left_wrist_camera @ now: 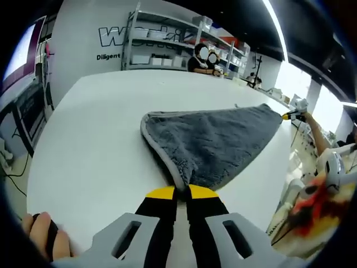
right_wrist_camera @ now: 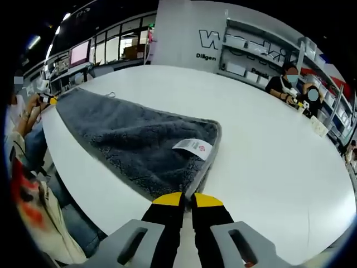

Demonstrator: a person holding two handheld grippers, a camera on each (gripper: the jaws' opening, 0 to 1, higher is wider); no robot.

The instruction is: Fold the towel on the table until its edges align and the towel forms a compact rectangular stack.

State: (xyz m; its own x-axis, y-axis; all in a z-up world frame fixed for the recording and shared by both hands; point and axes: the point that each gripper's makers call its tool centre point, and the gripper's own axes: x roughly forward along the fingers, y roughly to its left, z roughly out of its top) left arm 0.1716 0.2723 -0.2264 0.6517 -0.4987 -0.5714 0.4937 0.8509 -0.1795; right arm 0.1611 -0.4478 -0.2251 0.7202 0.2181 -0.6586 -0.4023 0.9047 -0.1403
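Note:
A grey towel (left_wrist_camera: 215, 137) with a pale hem lies flat on the white table (left_wrist_camera: 95, 134). In the left gripper view my left gripper (left_wrist_camera: 181, 192) is shut on the near corner of the towel. The other gripper (left_wrist_camera: 290, 115) sits at the towel's far right corner. In the right gripper view the towel (right_wrist_camera: 128, 139) shows a white label (right_wrist_camera: 192, 148). My right gripper (right_wrist_camera: 188, 198) is shut on the corner nearest that label. The left gripper (right_wrist_camera: 49, 100) shows as a yellow tip at the towel's far left corner.
The table edge (right_wrist_camera: 83, 184) runs close along the towel's side, where a person's body and clothes (right_wrist_camera: 28, 184) stand. A hand (left_wrist_camera: 42, 234) holds the left gripper. People (left_wrist_camera: 203, 58) sit at the table's far side before shelves (left_wrist_camera: 167, 39). Bare tabletop (right_wrist_camera: 268, 145) extends beyond the towel.

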